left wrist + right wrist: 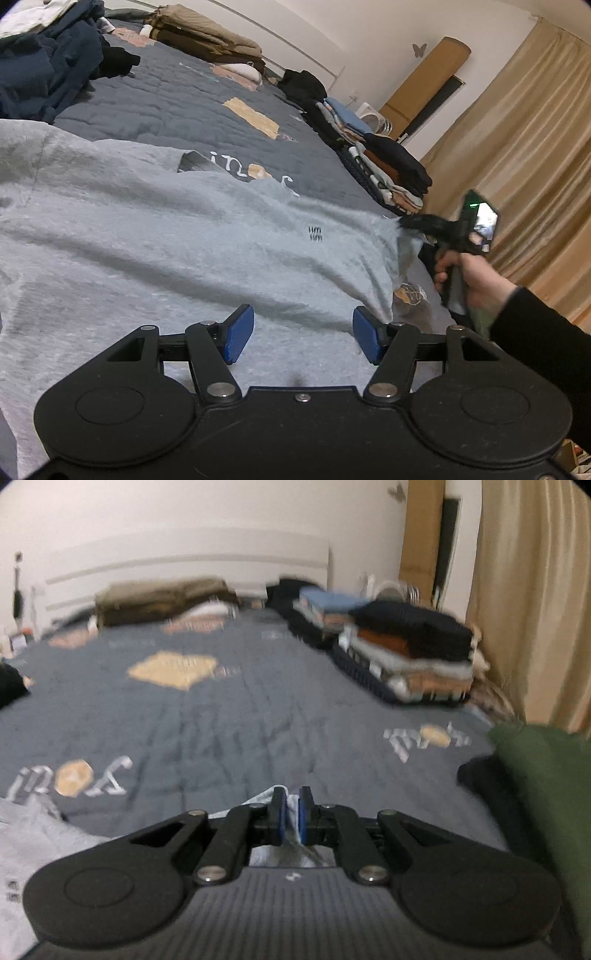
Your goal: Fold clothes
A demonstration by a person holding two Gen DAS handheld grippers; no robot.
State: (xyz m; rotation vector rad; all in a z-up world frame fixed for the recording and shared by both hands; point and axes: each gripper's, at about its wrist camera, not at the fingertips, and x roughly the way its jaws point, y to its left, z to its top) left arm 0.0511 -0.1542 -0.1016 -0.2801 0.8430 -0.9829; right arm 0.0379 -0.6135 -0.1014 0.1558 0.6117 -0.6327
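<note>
Your right gripper [291, 819] is clamped on the grey sweater's [166, 236] far corner over the bed [177, 107]; your left gripper [303, 338] hovers spread wide above its near edge, closer to the body.

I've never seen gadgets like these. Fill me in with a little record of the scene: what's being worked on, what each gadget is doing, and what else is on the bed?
Garment: light grey sweater, spread on the bed
Surface: dark grey quilt with lettering
Left hand-held gripper: open, blue pads over the sweater, gripping nothing
Right hand-held gripper: shut on a sweater edge, lifting it
Hand: holds the right tool; black sleeve
Folded piles: stacked along the quilt's far edge
Unfolded heap: navy clothes
Background: beige curtain
</note>
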